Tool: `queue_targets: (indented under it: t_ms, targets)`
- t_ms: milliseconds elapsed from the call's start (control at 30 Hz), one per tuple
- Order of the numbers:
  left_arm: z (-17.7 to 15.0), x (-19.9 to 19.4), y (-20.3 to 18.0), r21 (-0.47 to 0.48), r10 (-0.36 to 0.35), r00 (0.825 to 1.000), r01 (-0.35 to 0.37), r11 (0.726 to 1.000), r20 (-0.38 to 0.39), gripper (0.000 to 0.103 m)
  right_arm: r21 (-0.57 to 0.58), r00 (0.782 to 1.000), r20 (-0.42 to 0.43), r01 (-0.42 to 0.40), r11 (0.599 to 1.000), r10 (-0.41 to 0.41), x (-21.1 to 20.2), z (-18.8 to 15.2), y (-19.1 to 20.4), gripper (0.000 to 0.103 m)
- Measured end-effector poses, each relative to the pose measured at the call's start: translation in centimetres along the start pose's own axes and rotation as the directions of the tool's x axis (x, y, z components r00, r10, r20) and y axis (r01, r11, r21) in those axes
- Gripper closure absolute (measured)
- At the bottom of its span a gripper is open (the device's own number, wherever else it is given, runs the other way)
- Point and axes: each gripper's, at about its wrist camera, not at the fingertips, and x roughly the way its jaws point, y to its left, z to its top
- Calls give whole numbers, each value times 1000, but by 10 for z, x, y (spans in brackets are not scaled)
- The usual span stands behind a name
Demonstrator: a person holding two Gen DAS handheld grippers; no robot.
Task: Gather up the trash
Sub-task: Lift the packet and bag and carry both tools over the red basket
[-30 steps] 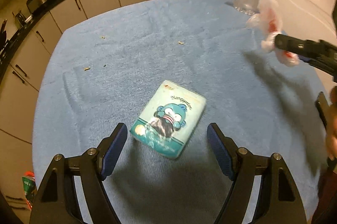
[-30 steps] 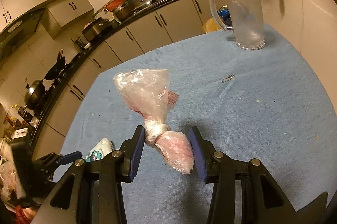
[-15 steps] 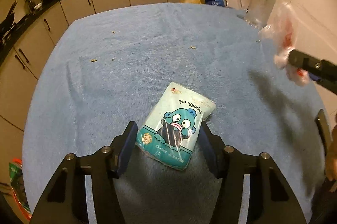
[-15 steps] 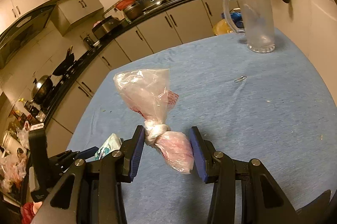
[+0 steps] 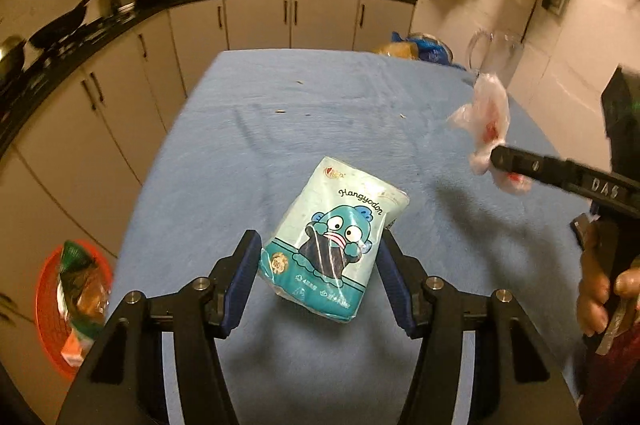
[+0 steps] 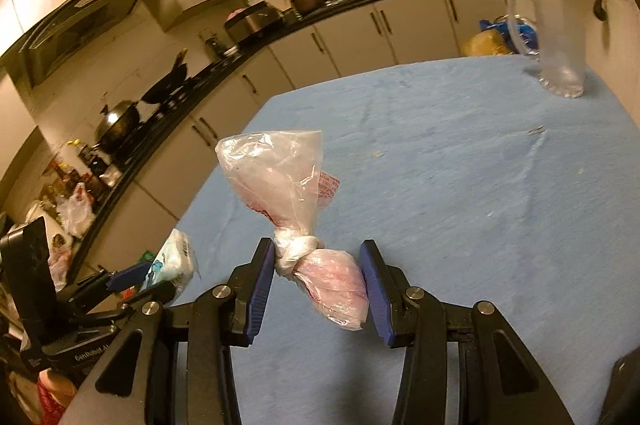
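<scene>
two tools, left tool (image 5: 316, 279) clamped on tissue pack (image 5: 334, 239), right tool (image 6: 318, 283) pinching knotted plastic bag (image 6: 296, 201)

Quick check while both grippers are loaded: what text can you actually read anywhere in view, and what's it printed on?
"Hangyodon": teal tissue pack in the left gripper.
"100": round badge on that pack; the small print beside it is unreadable.
"DAS": raised letters on the right gripper's arm.
"CenRobot.AI" (partly legible): left gripper body.
Red print on the knotted plastic bag: too blurred.
</scene>
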Motion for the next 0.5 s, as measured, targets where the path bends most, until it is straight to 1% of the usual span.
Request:
queue_targets:
  t_ms: [100, 167, 300, 500]
  targets:
    - [-10, -16, 18, -35, 6, 1000, -5, 999, 17, 45, -11, 1000, -7, -23, 1000, 23, 2, -12, 18, 55]
    - [-16, -25, 29, -48, 28, 999, -27, 999, 30, 45, -13, 999, -19, -45, 999, 44, 6, -20, 31, 55]
    - [-27, -44, 54, -81, 36, 998, -32, 996, 49, 45, -54, 996, -46, -79, 995, 77, 16, -33, 64, 55]
    - [-43, -69, 90, -132, 66, 995, -55, 990, 74, 45, -110, 990, -86, -125, 986, 116, 30, -42, 108, 55]
